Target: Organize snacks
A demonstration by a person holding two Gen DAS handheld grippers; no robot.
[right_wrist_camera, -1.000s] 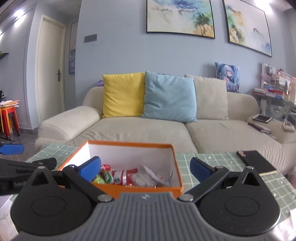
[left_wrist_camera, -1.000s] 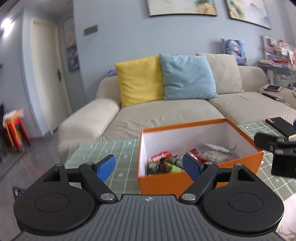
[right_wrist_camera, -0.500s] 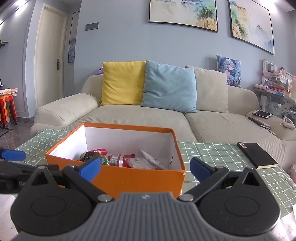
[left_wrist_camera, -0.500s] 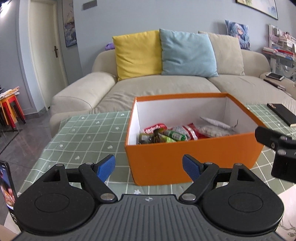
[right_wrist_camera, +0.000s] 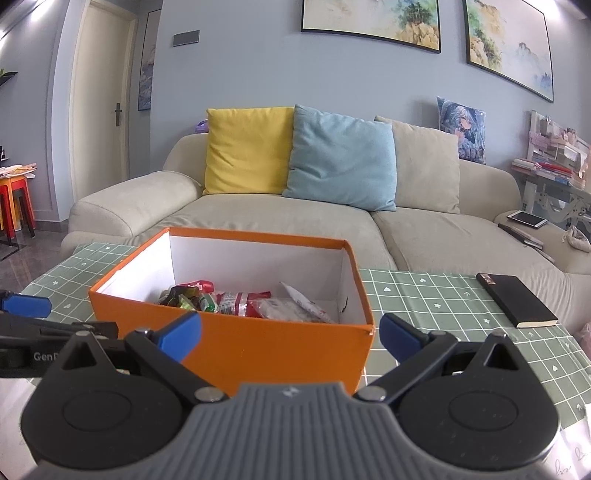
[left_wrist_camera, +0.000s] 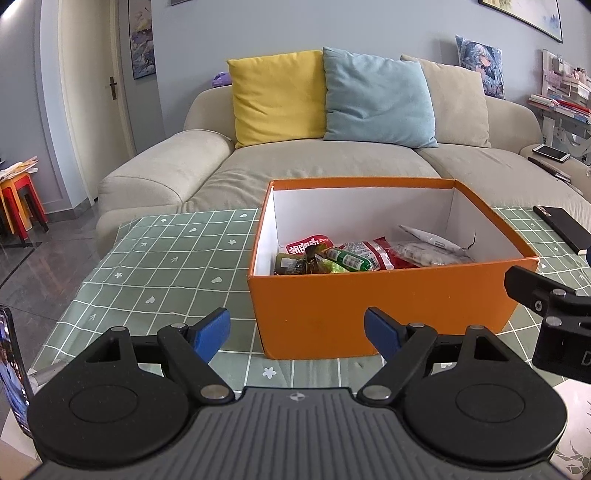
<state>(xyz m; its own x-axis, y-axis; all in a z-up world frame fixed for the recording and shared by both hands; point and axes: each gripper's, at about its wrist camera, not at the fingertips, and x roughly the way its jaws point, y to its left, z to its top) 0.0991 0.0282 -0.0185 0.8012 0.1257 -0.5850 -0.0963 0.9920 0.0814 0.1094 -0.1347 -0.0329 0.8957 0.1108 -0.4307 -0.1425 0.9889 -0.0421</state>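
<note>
Both claws are spread wide and hold nothing. The left gripper (left_wrist_camera: 297, 330) and the right gripper (right_wrist_camera: 290, 332) hang just before the near wall of the orange box (left_wrist_camera: 380, 306) on the table (left_wrist_camera: 166, 266). The snacks (left_wrist_camera: 347, 256) lie inside, ahead and below, nearer the box's left side, so the left gripper seems closer.

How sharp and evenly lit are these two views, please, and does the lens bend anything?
Left wrist view: sharp, soft daylight, orange box crisp, door frame bowed by fisheye. Right wrist view: equally sharp, paintings curve near the top, ceiling glare at the upper left.
</note>
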